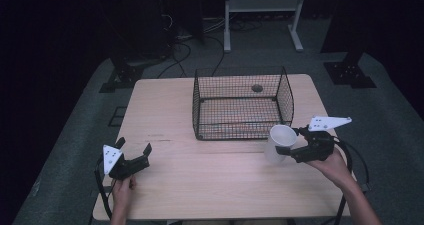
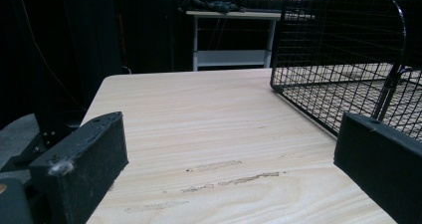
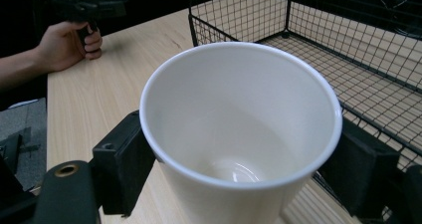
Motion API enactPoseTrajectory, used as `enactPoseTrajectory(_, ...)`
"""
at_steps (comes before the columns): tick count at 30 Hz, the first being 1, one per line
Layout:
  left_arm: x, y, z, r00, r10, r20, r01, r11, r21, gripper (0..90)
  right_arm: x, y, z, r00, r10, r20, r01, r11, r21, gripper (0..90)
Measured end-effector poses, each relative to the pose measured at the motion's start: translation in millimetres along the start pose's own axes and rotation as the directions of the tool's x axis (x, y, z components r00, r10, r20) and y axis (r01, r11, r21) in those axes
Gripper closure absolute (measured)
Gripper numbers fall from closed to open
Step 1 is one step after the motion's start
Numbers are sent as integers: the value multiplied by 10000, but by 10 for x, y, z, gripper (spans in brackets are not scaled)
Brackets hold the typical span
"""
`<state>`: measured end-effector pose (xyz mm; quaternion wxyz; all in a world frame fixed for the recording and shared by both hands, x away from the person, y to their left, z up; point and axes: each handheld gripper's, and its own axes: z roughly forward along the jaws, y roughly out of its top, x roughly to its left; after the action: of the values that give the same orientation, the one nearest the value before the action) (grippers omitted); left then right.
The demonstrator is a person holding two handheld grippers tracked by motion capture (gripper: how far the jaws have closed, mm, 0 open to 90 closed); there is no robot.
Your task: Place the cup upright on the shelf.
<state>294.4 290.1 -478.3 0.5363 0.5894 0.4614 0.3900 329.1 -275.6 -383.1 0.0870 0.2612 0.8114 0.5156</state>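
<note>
Pale wooden desk (image 1: 200,180) in a dark room; wire basket (image 1: 243,104) near its far edge. Right tongs (image 1: 284,142) grip a white cup (image 1: 279,143); left tongs (image 1: 134,149) gape empty.

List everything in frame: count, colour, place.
cup: 1, white, empty, upright, held off the near right corner of the basket
wire basket: 1, black, empty, far centre of the table
table: 1, light wood, centre of the scene
trolley frame: 1, white, on the floor beyond the table
cables: several, black, on the floor behind the table
stand bases: 2, black, on the floor off the far corners of the table
left claw: 1, black with a grey plate, jaws open, near left of the table, in the left hand
right claw: 1, black with a grey plate, shut on the cup, in the right hand
</note>
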Motion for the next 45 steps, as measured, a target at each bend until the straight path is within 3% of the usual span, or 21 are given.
enactPoseTrajectory(20,-1,0,2,10000,-22,4,22,10000,-18,0,-33,397,48,9974,-345,-633,350,9994,75,199)
enactPoseTrajectory(45,-4,1,2,10000,22,18,-22,10000,-7,0,-89,886,233,9931,-763,-890,778,9969,135,200)
